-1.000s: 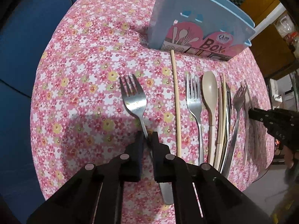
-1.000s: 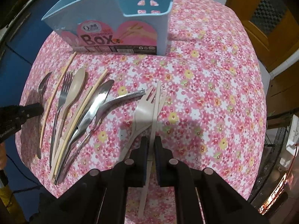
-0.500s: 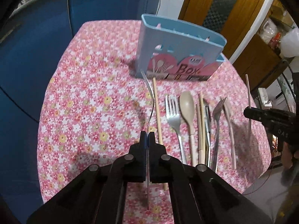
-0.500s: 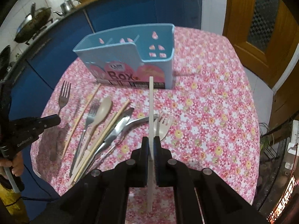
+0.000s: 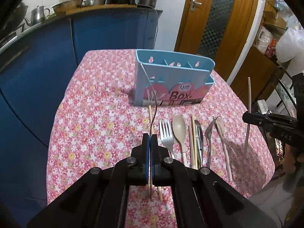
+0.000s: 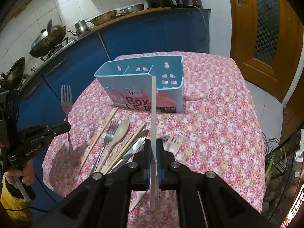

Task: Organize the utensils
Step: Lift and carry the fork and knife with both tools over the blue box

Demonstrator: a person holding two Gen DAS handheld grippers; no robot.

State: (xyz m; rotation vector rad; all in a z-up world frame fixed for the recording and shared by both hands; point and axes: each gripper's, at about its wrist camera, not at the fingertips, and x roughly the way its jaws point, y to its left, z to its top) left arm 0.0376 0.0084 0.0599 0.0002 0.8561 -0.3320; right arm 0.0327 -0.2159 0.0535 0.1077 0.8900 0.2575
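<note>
The left gripper [image 5: 151, 140] pinches one metal fork [image 6: 66, 102], held up off the flowery tablecloth [image 5: 98, 125]. On the cloth lie one chopstick [image 5: 150, 114], one fork, one beige spoon [image 5: 179, 128] and more. The right gripper [image 6: 153, 146] pinches one pale chopstick [image 6: 153, 102]. One blue utensil box [image 6: 133, 83] stands behind.

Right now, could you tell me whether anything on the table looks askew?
Mostly tidy, but a metal knife and metal fork lie slanted across each other beside the chopsticks, their handles tangled near the table's front edge.
</note>
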